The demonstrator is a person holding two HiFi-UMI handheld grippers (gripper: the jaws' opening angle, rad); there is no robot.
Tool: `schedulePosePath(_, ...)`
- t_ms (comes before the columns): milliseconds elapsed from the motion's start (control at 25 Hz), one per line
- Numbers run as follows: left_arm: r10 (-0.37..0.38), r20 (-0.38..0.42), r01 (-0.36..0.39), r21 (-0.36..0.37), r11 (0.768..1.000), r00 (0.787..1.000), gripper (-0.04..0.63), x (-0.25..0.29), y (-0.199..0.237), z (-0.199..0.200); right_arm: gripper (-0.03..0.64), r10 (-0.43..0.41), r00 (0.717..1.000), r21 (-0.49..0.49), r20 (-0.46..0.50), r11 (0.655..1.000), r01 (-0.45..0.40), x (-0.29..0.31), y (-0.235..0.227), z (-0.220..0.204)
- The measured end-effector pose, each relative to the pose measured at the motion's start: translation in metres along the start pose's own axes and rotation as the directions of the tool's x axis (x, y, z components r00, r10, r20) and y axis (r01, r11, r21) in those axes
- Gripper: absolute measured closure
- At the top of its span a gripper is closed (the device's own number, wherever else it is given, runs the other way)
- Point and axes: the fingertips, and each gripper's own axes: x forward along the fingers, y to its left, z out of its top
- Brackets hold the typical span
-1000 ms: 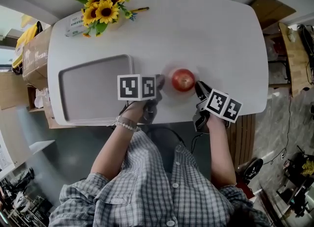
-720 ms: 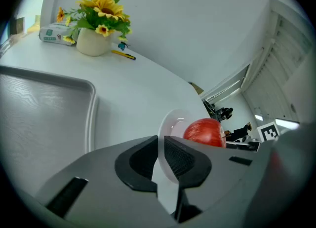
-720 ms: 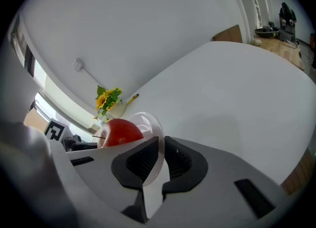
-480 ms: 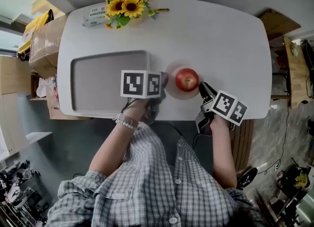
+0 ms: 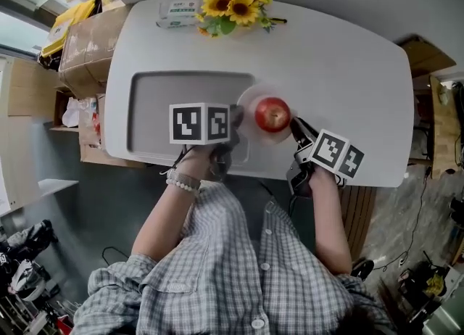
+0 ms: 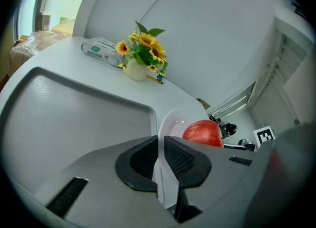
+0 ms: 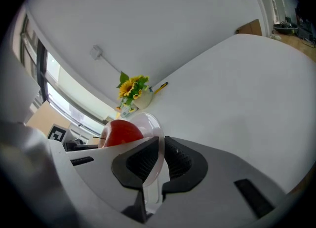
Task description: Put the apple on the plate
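White tabletop (image 5: 348,72) filled most of the head view, with a grey tray (image 5: 174,94) on its left side and a sunflower bunch (image 5: 232,3) at the far edge. The red apple (image 5: 272,114) sat on the small pale plate (image 5: 252,98), so the placing itself looked done to me. My left gripper (image 5: 235,119) was clamped on the plate's left rim and my right gripper (image 5: 296,130) on the opposite rim, each pair of jaws nearly together with only the thin rim between them. The plate's left edge overlapped the tray's right lip. My worry was tilt: if one hand dipped, the apple could roll off, or the thin rim could slip from a pinch.
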Motion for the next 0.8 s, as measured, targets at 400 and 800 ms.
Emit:
schedulePosePath(400,0.044,0.072,-0.037,-0.091,0.995,0.996,0.554,-0.061,0.069,0.010,0.569,0.065,0.995,-0.059,-0.081,0.996,-0.070,0.041,0.076,-0.032)
schedulePosePath(800,0.092,0.057,-0.083,-0.147,0.986,0.994,0.554,-0.094,0.135,0.001,0.568,0.062,0.984,-0.087,-0.170,0.993,-0.077,0.083,0.120,-0.074)
